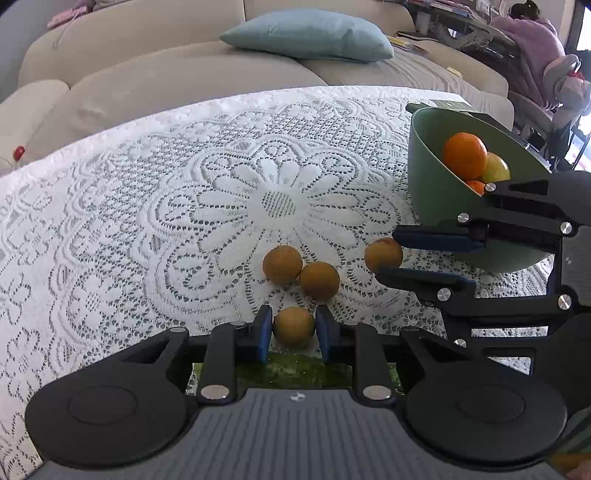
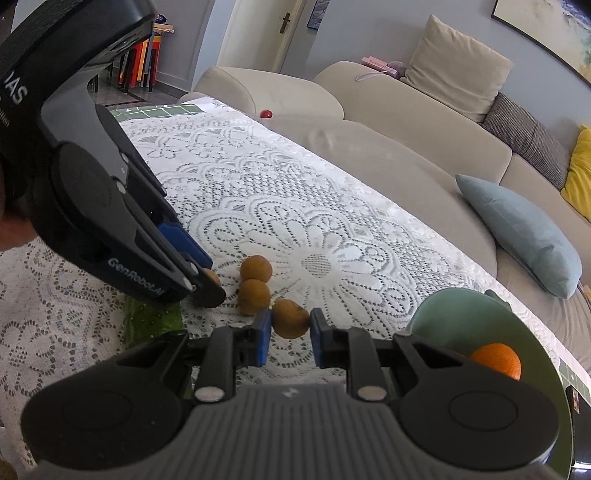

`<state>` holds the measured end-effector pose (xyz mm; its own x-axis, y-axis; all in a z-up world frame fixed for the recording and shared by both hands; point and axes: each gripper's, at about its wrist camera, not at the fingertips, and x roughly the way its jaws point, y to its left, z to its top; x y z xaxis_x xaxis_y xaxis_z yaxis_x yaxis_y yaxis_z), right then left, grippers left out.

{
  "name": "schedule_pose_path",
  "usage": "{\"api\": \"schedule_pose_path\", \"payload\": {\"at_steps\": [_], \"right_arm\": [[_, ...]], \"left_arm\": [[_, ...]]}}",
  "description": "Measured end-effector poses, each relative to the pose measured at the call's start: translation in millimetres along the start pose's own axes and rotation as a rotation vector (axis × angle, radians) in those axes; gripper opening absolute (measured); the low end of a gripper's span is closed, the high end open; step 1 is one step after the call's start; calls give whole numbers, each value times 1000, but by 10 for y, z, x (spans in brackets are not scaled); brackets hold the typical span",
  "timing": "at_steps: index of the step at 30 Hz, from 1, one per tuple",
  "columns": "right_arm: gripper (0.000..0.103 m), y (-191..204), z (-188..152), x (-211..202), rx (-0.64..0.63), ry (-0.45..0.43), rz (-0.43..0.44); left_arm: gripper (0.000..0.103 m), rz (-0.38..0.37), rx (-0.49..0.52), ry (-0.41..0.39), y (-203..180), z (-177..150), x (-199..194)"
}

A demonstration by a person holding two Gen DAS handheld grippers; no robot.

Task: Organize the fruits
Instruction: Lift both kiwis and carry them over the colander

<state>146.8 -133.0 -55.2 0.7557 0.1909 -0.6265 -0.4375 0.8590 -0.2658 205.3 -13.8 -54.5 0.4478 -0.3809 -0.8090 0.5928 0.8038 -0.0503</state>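
Observation:
Several small brown round fruits lie on the white lace tablecloth (image 1: 147, 206). My left gripper (image 1: 294, 326) is shut on one brown fruit (image 1: 294, 325) at table level; this fruit also shows in the right wrist view (image 2: 211, 276) between the left gripper's fingers. My right gripper (image 2: 289, 324) is closed around another brown fruit (image 2: 290, 318), seen in the left wrist view (image 1: 383, 254) at its fingertips. Two loose brown fruits (image 1: 282, 264) (image 1: 319, 279) touch each other between the grippers. A green bowl (image 1: 424, 173) holds an orange (image 1: 464, 155) and other fruit.
The table stands against a beige sofa (image 1: 147, 74) with a light blue cushion (image 1: 306, 35). A green mat (image 1: 295, 369) shows under the cloth at the near edge. A person in purple (image 1: 528, 40) sits at the far right. A small red object (image 2: 265, 113) lies on the sofa.

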Motion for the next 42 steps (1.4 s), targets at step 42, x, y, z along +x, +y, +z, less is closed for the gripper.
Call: {"api": "schedule_pose_path", "payload": {"at_steps": [42], "right_arm": [[19, -1048, -94, -610, 347, -38, 44]], "left_arm": [[28, -68, -159, -318, -532, 205, -443]]}}
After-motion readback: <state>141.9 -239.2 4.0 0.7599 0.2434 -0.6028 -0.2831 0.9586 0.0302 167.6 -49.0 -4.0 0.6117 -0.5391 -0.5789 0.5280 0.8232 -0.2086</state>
